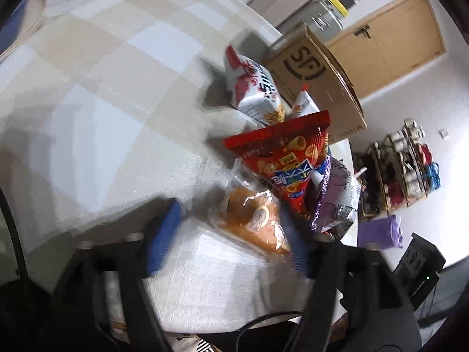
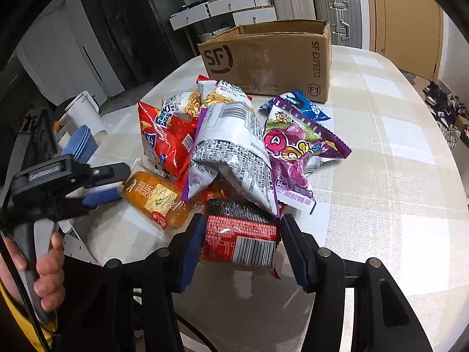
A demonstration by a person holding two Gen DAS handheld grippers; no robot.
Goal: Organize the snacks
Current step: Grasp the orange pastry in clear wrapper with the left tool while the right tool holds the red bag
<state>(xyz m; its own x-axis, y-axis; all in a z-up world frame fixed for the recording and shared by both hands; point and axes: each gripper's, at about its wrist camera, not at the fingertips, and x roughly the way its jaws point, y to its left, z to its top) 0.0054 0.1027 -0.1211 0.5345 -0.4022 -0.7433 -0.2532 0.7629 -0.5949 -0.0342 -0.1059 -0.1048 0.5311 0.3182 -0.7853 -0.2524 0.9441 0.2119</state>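
Snacks sit heaped on the surface (image 2: 395,152) before the SF Express carton (image 2: 269,58). Your right claw (image 2: 240,243) brackets the red barcode packet (image 2: 240,234), pads apparently touching its sides; squeeze gently and lift it clear of the grey-printed bag (image 2: 231,152) overlapping it. Your left claw (image 1: 231,234) is wide apart, angled low beside the orange bread packet (image 1: 255,217).

both views are evenly lit by bright, soft daylight. the left wrist view is smeared by motion blur, blockiest on the tablecloth (image 1: 96,94). glare is caught on the silver snack bag (image 2: 234,146). edges are bent and darkly vignetted.
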